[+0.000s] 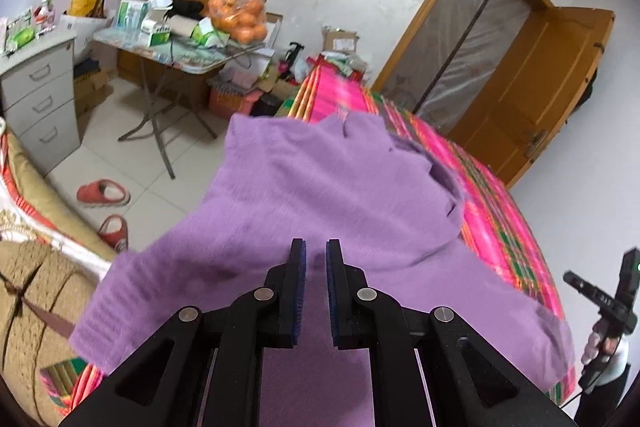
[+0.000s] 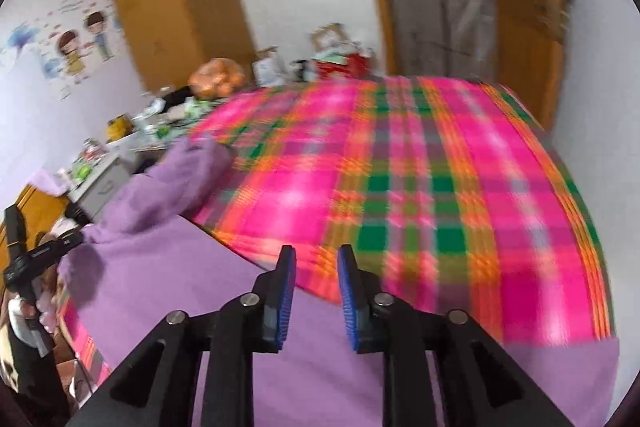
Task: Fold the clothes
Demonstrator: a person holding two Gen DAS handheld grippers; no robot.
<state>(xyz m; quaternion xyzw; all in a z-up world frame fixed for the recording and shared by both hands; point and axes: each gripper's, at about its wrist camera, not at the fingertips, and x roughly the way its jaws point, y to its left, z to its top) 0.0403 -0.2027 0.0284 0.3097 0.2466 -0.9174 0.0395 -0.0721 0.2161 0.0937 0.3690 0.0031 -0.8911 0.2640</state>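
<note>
Purple sweater (image 1: pixel 320 195) lies spread on the pink plaid bed cover (image 2: pixel 420 187), near the bed edge, one part bunched at the far side. Soft, fuzzy knit, light, floppy; probably best pinched at hem corners or a sleeve end. Left gripper (image 1: pixel 316 255) is nearly closed, and I can't tell if cloth is pinched. Right gripper (image 2: pixel 316 259) is parted, holding nothing. Cluttered folding table (image 1: pixel 180 55) and slippers (image 1: pixel 104 193) well apart; nothing blocks.
</note>
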